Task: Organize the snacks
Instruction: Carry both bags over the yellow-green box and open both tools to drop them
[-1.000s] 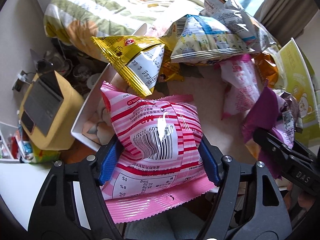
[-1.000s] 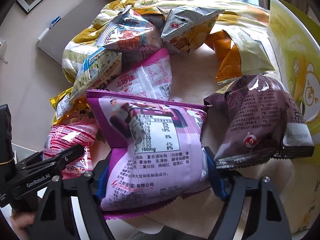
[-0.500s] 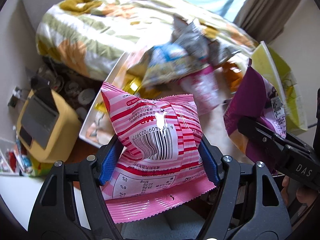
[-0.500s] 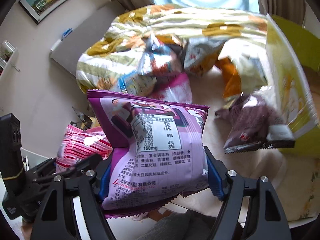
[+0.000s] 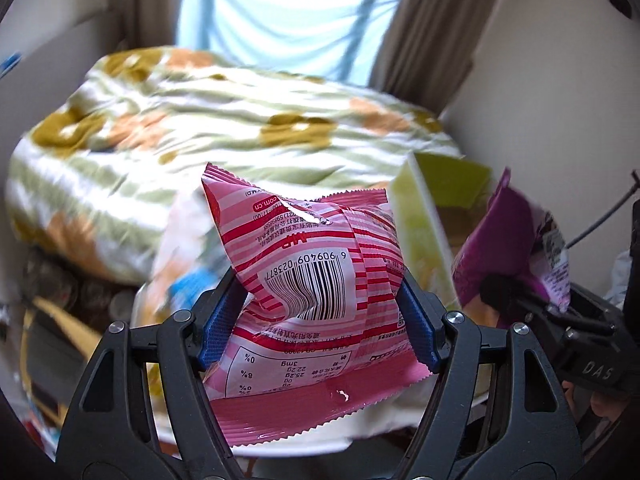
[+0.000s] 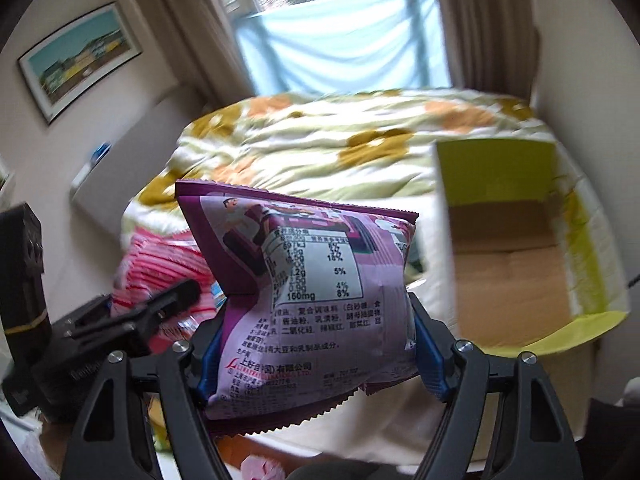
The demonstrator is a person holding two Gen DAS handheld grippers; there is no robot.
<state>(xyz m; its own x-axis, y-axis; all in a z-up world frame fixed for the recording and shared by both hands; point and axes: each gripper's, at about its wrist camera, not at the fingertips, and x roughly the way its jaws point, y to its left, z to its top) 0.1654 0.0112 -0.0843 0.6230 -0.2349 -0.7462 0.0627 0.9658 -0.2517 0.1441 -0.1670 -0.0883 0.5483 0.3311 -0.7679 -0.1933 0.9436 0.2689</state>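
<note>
My left gripper (image 5: 320, 316) is shut on a pink striped snack bag (image 5: 308, 292), its blue pads pressing both sides, barcode facing the camera. My right gripper (image 6: 320, 344) is shut on a purple snack bag (image 6: 312, 292) with a nutrition label. Both bags hang in the air above the bed. Each view shows the other bag too: the purple bag (image 5: 516, 248) at the right of the left wrist view, the pink bag (image 6: 160, 264) at the left of the right wrist view. An open yellow-green cardboard box (image 6: 512, 240) with nothing visible inside sits to the right.
A floral quilt (image 6: 340, 140) covers the bed behind. A window with a light blue cloth (image 6: 340, 40) and brown curtains is beyond. A framed picture (image 6: 76, 60) hangs on the left wall. Blurred snack packets (image 5: 184, 256) lie on a white tray below.
Both grippers have risen with their bags well above the snack pile, which has dropped out of sight. The views now tilt up to the bed, window and open box.
</note>
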